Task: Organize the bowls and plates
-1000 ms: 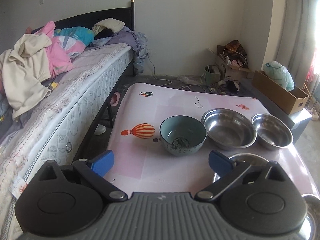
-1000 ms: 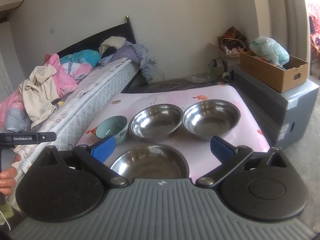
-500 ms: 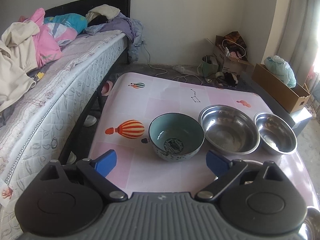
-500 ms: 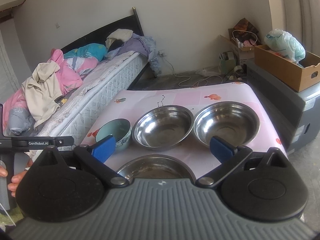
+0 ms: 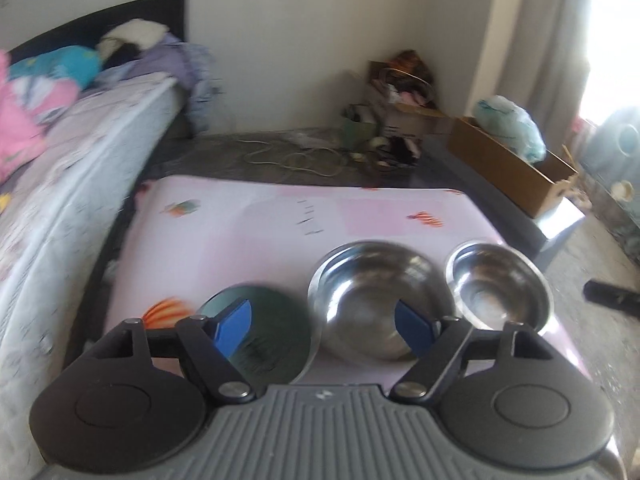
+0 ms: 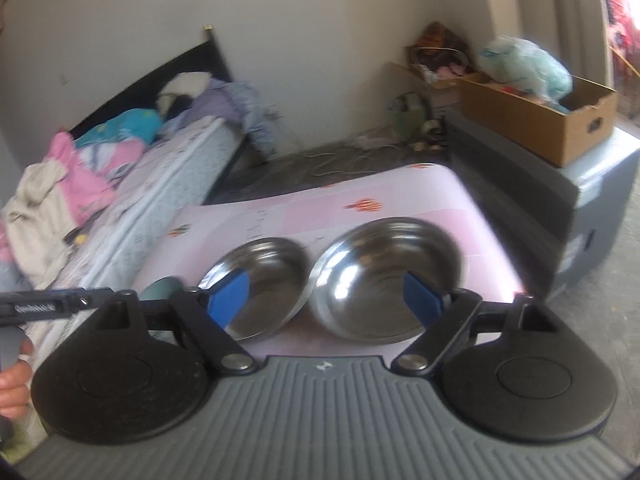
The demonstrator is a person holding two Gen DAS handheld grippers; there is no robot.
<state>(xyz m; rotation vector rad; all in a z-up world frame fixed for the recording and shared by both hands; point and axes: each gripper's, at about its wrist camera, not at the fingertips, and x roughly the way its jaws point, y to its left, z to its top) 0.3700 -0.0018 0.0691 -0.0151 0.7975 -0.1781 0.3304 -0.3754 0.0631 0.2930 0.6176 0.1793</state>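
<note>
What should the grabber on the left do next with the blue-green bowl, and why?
Probably lower the left gripper a little and shift it left, so its open fingers straddle the rim of the teal bowl. Both grippers hold nothing, and that bowl sits just under the left finger, beside the middle steel bowl on the pink table. The view is blurred, so go slowly.

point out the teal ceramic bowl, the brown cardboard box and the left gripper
teal ceramic bowl (image 5: 276, 332), left wrist view, inner wall
brown cardboard box (image 6: 532, 128), right wrist view, side wall
left gripper (image 5: 324, 330), left wrist view, midway between fingers
</note>
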